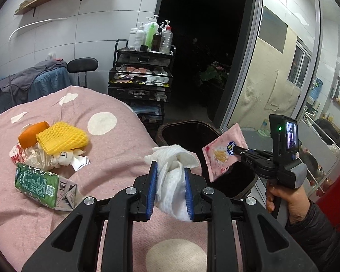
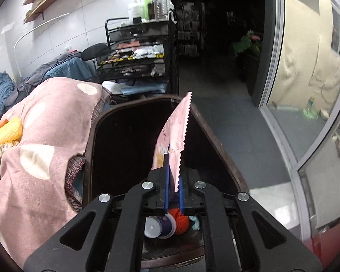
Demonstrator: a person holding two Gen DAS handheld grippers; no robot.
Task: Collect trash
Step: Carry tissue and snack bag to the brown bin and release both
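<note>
My left gripper point(image 1: 171, 170) is shut on a crumpled white tissue point(image 1: 173, 181) above the pink spotted bedcover point(image 1: 115, 158), near its right edge. My right gripper point(image 2: 174, 172) is shut on a pink snack wrapper point(image 2: 173, 140), also in the left wrist view point(image 1: 224, 153), and holds it over the open dark bin point(image 2: 217, 149). The bin holds a cup and an orange spiky ball point(image 2: 180, 222). On the bed lie a green carton point(image 1: 42, 183), yellow foam netting point(image 1: 62, 138), an orange piece point(image 1: 30, 132) and crumpled paper point(image 1: 47, 158).
A black wire trolley point(image 1: 140, 79) with bottles stands behind the bed and bin. A dark doorway lies beyond. A glass partition point(image 1: 283, 68) runs along the right. A chair and blue bedding sit at the far left.
</note>
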